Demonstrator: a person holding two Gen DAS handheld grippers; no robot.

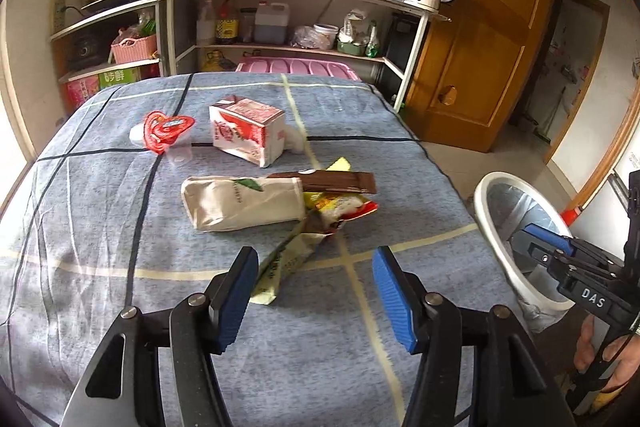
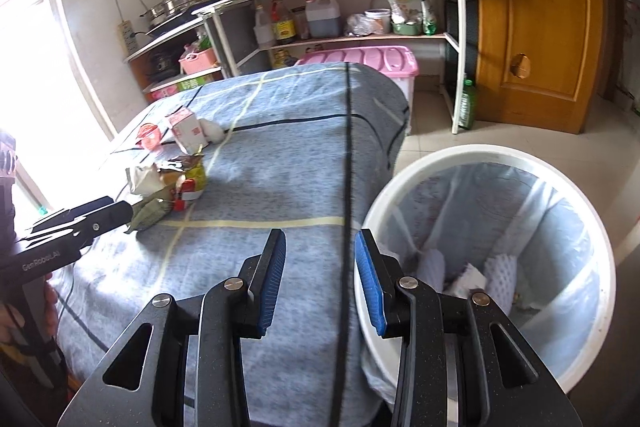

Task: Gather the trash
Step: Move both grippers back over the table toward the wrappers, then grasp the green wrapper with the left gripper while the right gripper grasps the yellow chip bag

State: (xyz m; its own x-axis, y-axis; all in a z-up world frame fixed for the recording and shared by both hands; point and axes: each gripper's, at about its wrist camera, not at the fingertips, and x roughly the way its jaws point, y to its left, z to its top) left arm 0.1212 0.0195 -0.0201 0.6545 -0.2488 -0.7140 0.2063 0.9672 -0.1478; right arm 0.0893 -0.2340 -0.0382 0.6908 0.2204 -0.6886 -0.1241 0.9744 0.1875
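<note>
i am reaching my left claw (image 1: 316, 295) wide open and holding nothing toward the green wrapper (image 1: 286, 263) lying on the blue cloth (image 1: 100, 227), just past my blue pads. my right claw (image 2: 320, 283) is hanging half open and holding nothing by the white bin (image 2: 592, 211) (some trash is lying inside). next i think i need to slide forward and pinch the wrapper.

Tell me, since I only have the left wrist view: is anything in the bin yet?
Observer: Yes. The right wrist view looks down into the white bin, and a few pale crumpled pieces lie at the bottom of its liner.
Operator: Is the right gripper carrying anything?
Observer: No. The right gripper is open and empty, over the table edge beside the bin.
</note>
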